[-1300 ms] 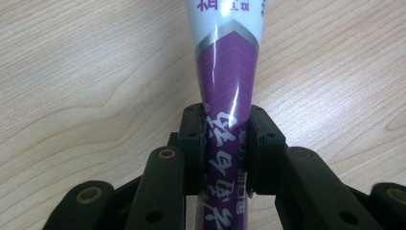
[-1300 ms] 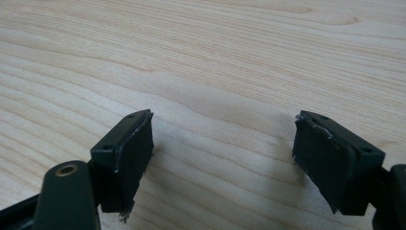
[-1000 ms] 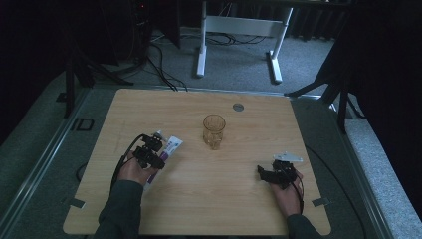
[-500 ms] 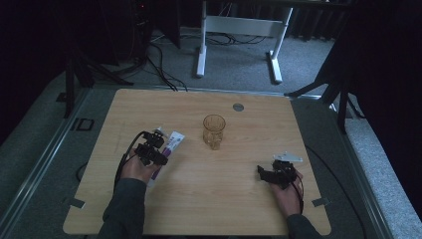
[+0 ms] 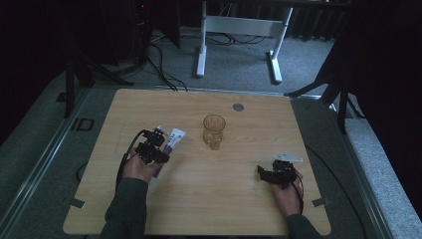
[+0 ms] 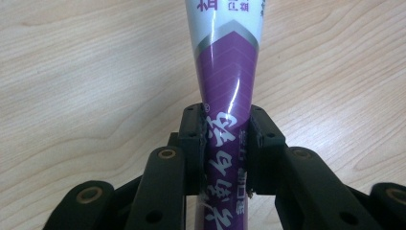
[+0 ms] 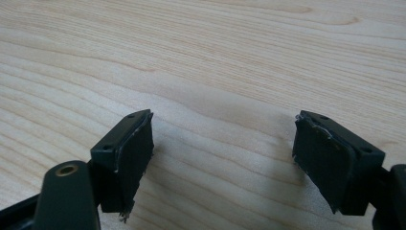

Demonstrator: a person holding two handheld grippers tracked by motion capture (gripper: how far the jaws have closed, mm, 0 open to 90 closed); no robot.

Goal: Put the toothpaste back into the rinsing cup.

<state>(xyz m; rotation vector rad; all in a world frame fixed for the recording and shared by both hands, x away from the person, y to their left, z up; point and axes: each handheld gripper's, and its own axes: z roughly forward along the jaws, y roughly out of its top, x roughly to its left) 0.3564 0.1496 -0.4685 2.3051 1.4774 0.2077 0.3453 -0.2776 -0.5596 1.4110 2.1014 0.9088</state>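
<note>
Meanwhile the left gripper [image 6: 225, 143] pinches the purple tube [image 6: 225, 91], right gripper [image 7: 222, 143] spread, glass [image 5: 214, 131] apparently empty.

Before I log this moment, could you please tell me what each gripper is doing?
Left gripper: closed on the purple-and-white plastic tube.
Right gripper: open, holding nothing, over the light wooden table.
</note>
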